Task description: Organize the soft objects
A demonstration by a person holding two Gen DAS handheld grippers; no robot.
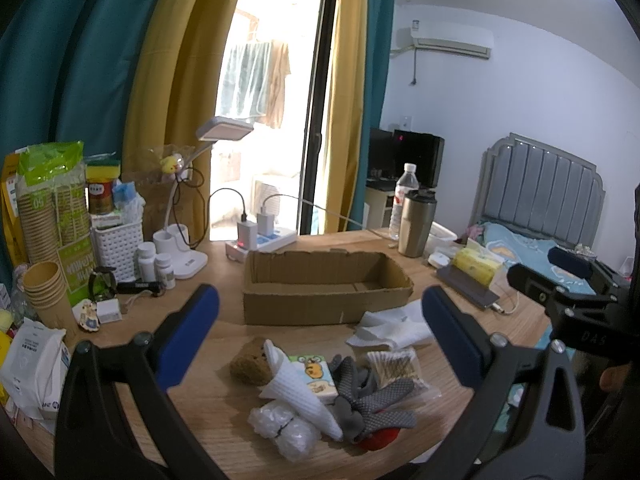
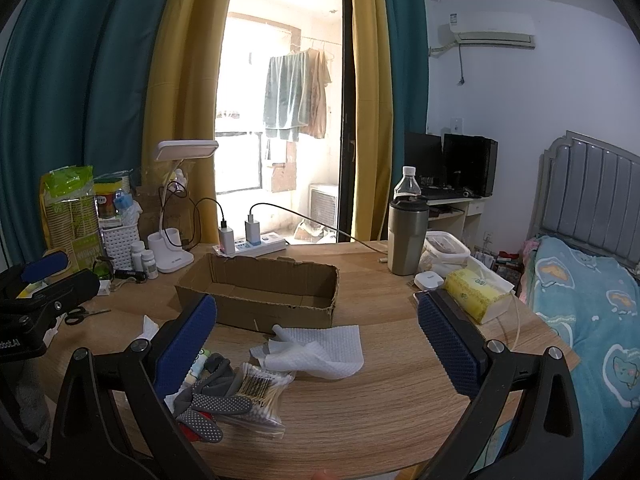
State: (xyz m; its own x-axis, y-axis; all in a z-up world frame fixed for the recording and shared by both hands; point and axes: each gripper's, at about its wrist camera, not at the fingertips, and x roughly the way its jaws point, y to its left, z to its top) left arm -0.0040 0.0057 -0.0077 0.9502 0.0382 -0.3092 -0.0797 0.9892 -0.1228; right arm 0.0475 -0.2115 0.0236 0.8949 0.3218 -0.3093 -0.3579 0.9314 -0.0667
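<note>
Wooden round counter (image 1: 224, 412) holds a heap of soft things near its front edge: a grey dotted glove (image 1: 374, 400), a white knitted sock (image 1: 298, 390) and a brown fuzzy sponge (image 1: 250, 364). Both the left tool (image 1: 320, 340) and the right tool (image 2: 318, 346) hang wide open, holding nothing. No picking has begun, I think; next, one tool should drop onto the heap, pinch one soft thing and carry it back to the empty brown cardboard box (image 1: 324, 300).

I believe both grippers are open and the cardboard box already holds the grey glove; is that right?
Not quite: the box is empty. The left wrist view shows the grey glove on the table in front of it. Both the left gripper and right gripper are open.
</note>
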